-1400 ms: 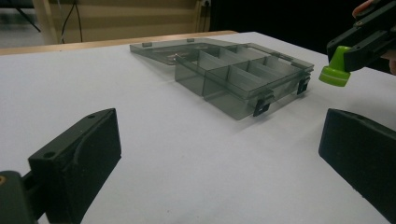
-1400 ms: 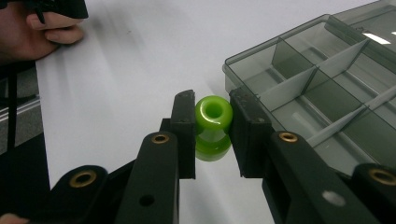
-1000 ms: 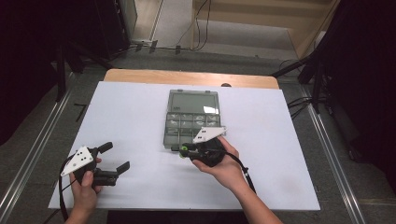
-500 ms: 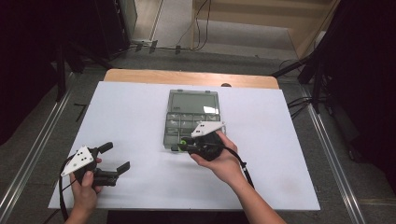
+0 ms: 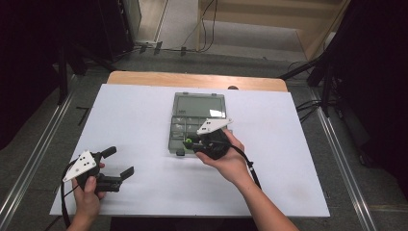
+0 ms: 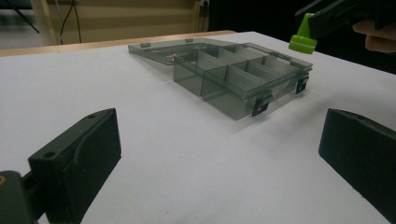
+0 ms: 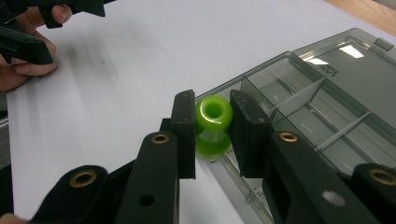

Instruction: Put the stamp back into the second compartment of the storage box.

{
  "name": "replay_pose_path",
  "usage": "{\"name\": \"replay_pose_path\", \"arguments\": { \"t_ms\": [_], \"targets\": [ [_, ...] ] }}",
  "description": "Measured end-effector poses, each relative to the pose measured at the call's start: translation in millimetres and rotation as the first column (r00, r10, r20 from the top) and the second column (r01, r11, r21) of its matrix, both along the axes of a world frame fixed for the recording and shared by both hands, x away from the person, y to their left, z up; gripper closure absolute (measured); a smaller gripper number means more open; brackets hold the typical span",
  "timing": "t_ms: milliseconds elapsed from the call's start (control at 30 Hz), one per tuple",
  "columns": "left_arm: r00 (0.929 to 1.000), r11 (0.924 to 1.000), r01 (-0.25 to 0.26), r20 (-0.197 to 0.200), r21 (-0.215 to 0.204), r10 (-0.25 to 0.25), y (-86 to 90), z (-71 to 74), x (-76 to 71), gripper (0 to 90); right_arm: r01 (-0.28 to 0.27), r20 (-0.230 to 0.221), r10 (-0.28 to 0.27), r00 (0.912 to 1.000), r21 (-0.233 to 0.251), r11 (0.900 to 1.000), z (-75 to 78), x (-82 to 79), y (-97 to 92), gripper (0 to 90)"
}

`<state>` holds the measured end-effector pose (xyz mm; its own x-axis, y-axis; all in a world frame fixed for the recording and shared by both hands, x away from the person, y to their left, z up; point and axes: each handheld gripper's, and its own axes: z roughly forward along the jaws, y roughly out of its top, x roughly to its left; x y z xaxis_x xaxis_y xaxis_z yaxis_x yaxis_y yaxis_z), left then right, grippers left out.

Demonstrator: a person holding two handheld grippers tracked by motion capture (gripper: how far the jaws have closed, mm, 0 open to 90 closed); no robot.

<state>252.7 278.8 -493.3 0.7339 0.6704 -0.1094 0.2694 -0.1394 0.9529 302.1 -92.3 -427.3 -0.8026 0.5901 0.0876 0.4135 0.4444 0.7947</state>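
The left gripper (image 5: pixel 118 163) is resting spread and empty on the white surface (image 5: pixel 144 115), while the right gripper (image 7: pixel 212 135) is pinching a green spool (image 7: pixel 213 126) above the open box's (image 5: pixel 199 103) near-left corner; light, stiff and likely slick, it is best clamped at its waist.

The green spool (image 7: pixel 213 126) looks like glossy moulded plastic, smooth and slightly translucent, with bright highlights on its rim. The compartment box (image 5: pixel 198 124) is smoky grey see-through plastic, smooth and shiny, with light glinting off its open lid (image 7: pixel 355 70); its two latches (image 6: pixel 261 106) are opaque black plastic. The right tool (image 7: pixel 212 135) has matt black plastic arms, faintly grainy, set with small brass-coloured metal rivets. The left tool (image 6: pixel 219 158) shows the same dull black finish. The table (image 5: pixel 144 115) wears a smooth matt white sheet, and bare pale wood shows along its far edge (image 5: pixel 192 79).
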Motion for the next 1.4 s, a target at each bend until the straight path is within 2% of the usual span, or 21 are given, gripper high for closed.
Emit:
{"name": "replay_pose_path", "arguments": {
  "t_ms": [767, 1400],
  "targets": [
    [1.0, 1.0, 0.002, -0.001, 0.002, -0.002, 0.6, 0.1, 0.2, 0.0, 0.034, -0.012, -0.034, 0.9994, 0.018, 0.9993, 6.3, 21.7, 0.2, 70.6],
    [1.0, 1.0, 0.004, 0.002, -0.003, -0.004, -0.2, -0.2, 0.1, 0.0, 0.088, -0.018, -0.087, 0.996, 0.021, 0.9959, 6.4, 43.8, -2.6, 70.6]
  ]
}}
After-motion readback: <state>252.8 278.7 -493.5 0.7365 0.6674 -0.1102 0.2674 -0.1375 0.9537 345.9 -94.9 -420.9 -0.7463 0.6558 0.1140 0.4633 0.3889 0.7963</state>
